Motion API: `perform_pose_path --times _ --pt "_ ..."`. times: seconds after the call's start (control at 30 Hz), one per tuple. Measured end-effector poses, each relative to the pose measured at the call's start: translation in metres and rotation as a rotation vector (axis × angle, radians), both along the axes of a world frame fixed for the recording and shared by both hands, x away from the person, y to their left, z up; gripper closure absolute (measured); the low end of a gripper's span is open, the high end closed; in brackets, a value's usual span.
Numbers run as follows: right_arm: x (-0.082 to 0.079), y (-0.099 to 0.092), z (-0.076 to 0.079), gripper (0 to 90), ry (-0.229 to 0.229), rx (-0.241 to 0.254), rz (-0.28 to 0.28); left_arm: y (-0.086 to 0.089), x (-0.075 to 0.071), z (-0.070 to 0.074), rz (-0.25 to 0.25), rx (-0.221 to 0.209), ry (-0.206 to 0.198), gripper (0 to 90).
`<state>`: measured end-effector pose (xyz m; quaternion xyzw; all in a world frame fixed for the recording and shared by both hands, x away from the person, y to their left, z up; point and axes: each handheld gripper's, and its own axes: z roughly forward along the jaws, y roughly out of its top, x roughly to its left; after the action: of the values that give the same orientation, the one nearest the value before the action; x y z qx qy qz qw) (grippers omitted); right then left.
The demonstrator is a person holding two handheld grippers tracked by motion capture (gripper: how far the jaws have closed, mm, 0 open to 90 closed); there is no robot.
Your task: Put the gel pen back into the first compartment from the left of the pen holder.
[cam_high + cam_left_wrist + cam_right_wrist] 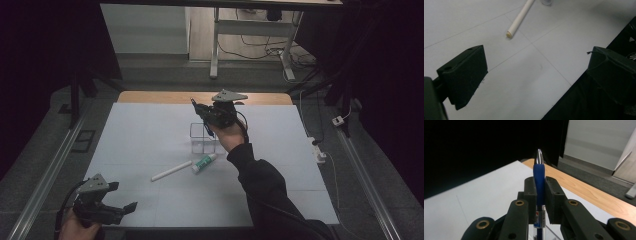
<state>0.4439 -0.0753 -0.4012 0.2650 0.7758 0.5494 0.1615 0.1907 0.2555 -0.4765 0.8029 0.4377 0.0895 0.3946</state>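
Pen (pixel 538 173) up in the air, clamped between the jaws of the right gripper (pixel 539 195), blue rubber grip section right in the pinch and the silver tip poking out past the pads. In the high view the right gripper (pixel 212 114) hangs above the clear plastic box (pixel 203 138) at the centre of the white table (pixel 140 130), the pen (pixel 209 129) slanting with its tail reaching down toward the box. Whether that tail is inside the box or just in front of it, I can't tell.

Handling call: this looks like a light, stiff plastic barrel, slick where it's clear, so the rubber sleeve is the sensible place to hold, and that's exactly where the pads sit. A thin round body could still pivot in a two-pad pinch, so gentle moves are wise.

Down at 7 o'clock on the table, the left gripper (pixel 107 202) waits at the near edge, jaws spread wide with nothing between them; its own view of the left gripper (pixel 534 72) confirms bare table in the gap.

At 6 o'clock from the box lie a white stick (pixel 172 171) and, touching its end, a small green-and-white tube (pixel 204 162). The stick (pixel 520 18) shows a yellowish end.
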Motion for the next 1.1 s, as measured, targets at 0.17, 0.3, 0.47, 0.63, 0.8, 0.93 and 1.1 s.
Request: perform_pose_path --times 0.17,0.3,0.47,0.63,0.8,0.93,1.1 --pt "0.005 0.011 -0.004 79.9 -0.007 -0.003 -0.006 0.0 0.0 0.0 0.0 -0.002 -0.002 2.7" --pt "0.008 0.019 -0.007 79.9 -0.02 0.001 -0.004 0.0 0.0 0.0 0.0 -0.005 0.001 2.7" --pt "0.011 0.027 -0.009 79.9 -0.02 0.012 -0.011 0.0 0.0 0.0 0.0 -0.006 0.001 2.7" --pt "0.014 0.036 -0.014 79.8 -0.031 -0.001 -0.02 0.0 0.0 0.0 0.0 -0.009 0.001 2.7" --pt "0.016 0.042 -0.023 79.7 -0.019 -0.008 -0.031 0.001 -0.001 0.0 -0.001 -0.012 0.0 2.7" --pt "0.015 0.044 -0.031 79.7 -0.014 -0.02 -0.029 0.001 -0.001 0.0 -0.003 -0.01 0.0 2.7" --pt "0.014 0.041 -0.04 79.6 -0.001 -0.03 -0.037 0.001 0.0 0.0 -0.003 -0.012 0.0 2.7"
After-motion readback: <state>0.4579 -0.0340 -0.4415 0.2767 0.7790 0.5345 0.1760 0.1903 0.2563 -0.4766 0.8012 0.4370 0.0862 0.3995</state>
